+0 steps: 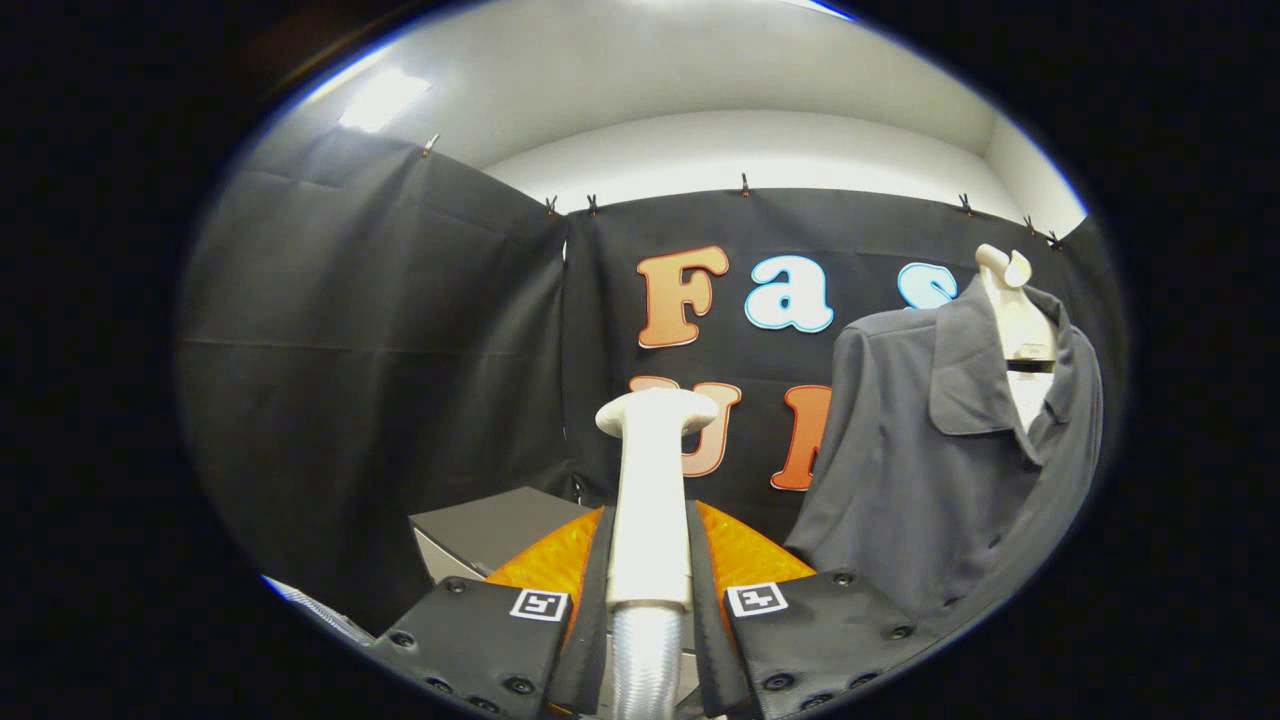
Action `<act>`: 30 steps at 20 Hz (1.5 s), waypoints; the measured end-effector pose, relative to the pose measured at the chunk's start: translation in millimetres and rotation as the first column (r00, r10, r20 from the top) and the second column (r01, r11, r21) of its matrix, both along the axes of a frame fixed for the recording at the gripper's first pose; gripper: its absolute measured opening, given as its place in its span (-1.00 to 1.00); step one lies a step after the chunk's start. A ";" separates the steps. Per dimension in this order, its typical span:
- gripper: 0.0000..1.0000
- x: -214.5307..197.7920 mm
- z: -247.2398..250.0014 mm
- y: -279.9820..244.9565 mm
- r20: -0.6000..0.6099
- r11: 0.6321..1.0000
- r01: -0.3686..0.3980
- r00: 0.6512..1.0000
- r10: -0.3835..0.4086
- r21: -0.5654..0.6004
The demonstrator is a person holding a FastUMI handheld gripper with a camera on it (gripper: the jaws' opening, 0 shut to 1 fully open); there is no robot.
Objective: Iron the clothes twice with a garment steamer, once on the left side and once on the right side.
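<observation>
From the gripper's own camera, the gripper point(648, 560) is clamped on the garment steamer point(652, 500): both fingers point(592, 610) press against the sides of its pale handle, which stands upright between them. The handle rises straight up ahead of the fingers and ends in a wide, flattened steam head at the top. Below the handle, a ribbed silvery hose point(643, 665) runs down between the fingers toward the camera.

Off to the right of the steamer, and apart from it, hangs the grey shirt point(940, 460). It has a collar, lies open at the neck and is draped over a pale mannequin form point(1015, 310) whose neck sticks up above the collar. The steam head is turned away from the cloth rather than against it; there is a clear gap between the two.

Behind the left finger sits a grey box-like unit point(490, 525), low down and near the dark booth wall point(380, 380). Above the hanging black cloth the wall and ceiling are plain white, with a bright ceiling light point(383, 98) up over the left side
</observation>
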State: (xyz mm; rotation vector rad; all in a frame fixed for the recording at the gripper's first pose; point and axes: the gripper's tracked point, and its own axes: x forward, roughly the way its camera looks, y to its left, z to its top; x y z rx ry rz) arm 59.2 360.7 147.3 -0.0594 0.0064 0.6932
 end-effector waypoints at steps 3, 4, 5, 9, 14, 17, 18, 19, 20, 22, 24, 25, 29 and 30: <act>-0.12 -21.7 9.4 -33.3 0.025 1.000 0.017 1.000 -0.018 0.012; -0.12 -26.5 11.4 -42.9 0.025 0.999 0.026 0.999 -0.027 0.019; -0.12 -30.8 12.3 -53.7 0.024 0.999 0.036 0.999 -0.036 0.028; -0.12 -41.6 13.8 -102.6 0.042 0.995 0.095 0.994 -0.096 0.036; -0.12 -51.6 5.8 -166.7 0.066 0.979 0.199 0.977 -0.201 0.039; -0.12 -56.8 -0.3 -205.5 0.067 0.962 0.268 0.960 -0.271 0.054; -0.12 -57.2 -1.3 -217.7 0.075 0.954 0.294 0.952 -0.298 0.056; -0.12 -57.7 -3.1 -228.8 0.086 0.946 0.319 0.943 -0.322 0.052; -0.12 -60.2 -5.2 -238.5 0.099 0.939 0.339 0.934 -0.342 0.047; -0.12 -62.4 -10.4 -254.0 0.121 0.927 0.374 0.919 -0.376 0.035; -0.12 -65.1 -16.3 -263.7 0.126 0.918 0.394 0.910 -0.396 0.037; -0.12 -67.1 -20.3 -267.2 0.124 0.915 0.401 0.907 -0.404 0.046; -0.12 -63.0 -43.0 -274.4 0.122 0.897 0.436 0.889 -0.442 0.068; -0.12 -60.8 -49.0 -272.8 0.120 0.897 0.437 0.889 -0.442 0.070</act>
